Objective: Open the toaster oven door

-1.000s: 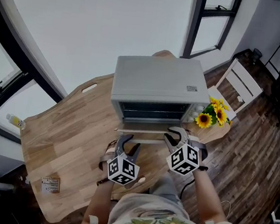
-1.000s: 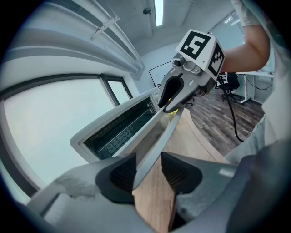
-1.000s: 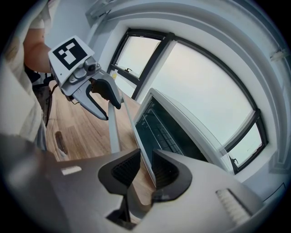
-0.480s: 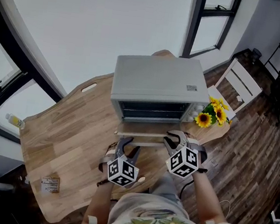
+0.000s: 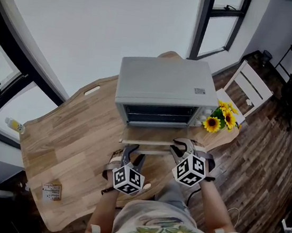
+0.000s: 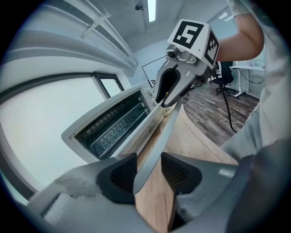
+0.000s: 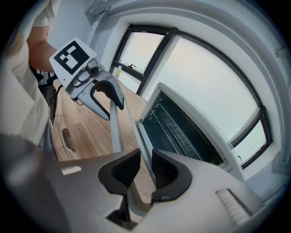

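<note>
A pale wooden bench (image 5: 75, 130) stands by tall dark-framed windows over a dark plank floor. The grey toaster oven (image 5: 163, 83) sits toward the bench's far side. Its door (image 5: 148, 140) is swung down and out toward the person, and the wire rack shows inside.

The door handle (image 5: 149, 150) runs along the door's near edge. The left claw (image 5: 132, 150) is closed on its left end, with the flat bar running between the pads in the left gripper view. The right claw (image 5: 182, 145) is clamped at the right end, its pads close together on the thin strip between them. Both claws point downward at a slant.

A bunch of sunflowers (image 5: 221, 119) lies just beside the oven's right side, near the right claw. A white chair (image 5: 251, 87) stands beyond them. A small brown packet (image 5: 52, 191) rests near the bench's near-left edge, well apart from the oven. A small bottle (image 5: 14, 125) lies on the window ledge.
</note>
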